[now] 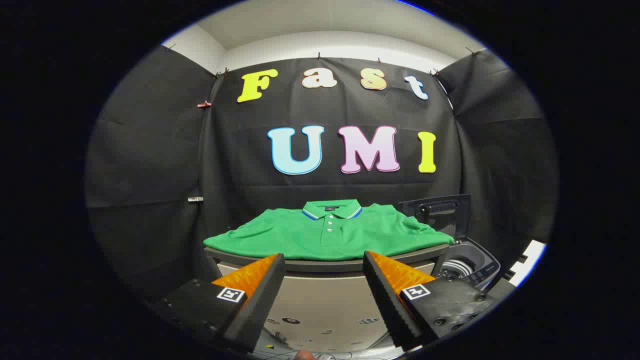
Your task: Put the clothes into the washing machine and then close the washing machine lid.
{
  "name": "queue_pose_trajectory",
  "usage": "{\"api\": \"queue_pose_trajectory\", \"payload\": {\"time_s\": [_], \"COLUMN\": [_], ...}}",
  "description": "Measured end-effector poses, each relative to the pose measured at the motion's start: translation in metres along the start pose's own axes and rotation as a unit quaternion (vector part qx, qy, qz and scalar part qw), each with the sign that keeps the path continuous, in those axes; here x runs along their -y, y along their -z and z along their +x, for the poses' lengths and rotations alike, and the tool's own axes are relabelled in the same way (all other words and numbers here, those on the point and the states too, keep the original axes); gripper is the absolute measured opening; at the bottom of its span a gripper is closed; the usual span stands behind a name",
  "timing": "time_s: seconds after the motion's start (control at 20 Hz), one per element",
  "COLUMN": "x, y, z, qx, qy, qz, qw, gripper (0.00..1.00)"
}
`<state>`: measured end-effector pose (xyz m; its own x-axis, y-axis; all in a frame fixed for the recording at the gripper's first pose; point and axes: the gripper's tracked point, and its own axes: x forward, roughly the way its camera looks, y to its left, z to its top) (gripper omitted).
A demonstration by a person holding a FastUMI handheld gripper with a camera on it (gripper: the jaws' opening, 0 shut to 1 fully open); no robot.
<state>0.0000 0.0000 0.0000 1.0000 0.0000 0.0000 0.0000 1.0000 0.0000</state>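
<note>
Green polo shirt (327, 235) flat on table; washing machine (467, 265) beside, lid (440, 212) raised.

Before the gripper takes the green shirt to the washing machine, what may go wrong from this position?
1. The green shirt lies spread flat over the table, wider than the open gripper, so a pinch may catch only one layer and the rest may drag or hang.
2. The washing machine stands low beside the table; hanging cloth may drape over its rim instead of falling inside.
3. Its lid stands upright; a swinging sleeve may snag it.
</note>
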Motion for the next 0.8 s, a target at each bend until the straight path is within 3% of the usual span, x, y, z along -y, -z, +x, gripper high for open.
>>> {"api": "queue_pose_trajectory", "payload": {"time_s": [0.8], "x": [-0.0007], "y": [0.0004], "z": [0.0009], "qx": [-0.008], "qy": [-0.003], "qz": [0.006], "qw": [1.000], "gripper": [0.98]}}
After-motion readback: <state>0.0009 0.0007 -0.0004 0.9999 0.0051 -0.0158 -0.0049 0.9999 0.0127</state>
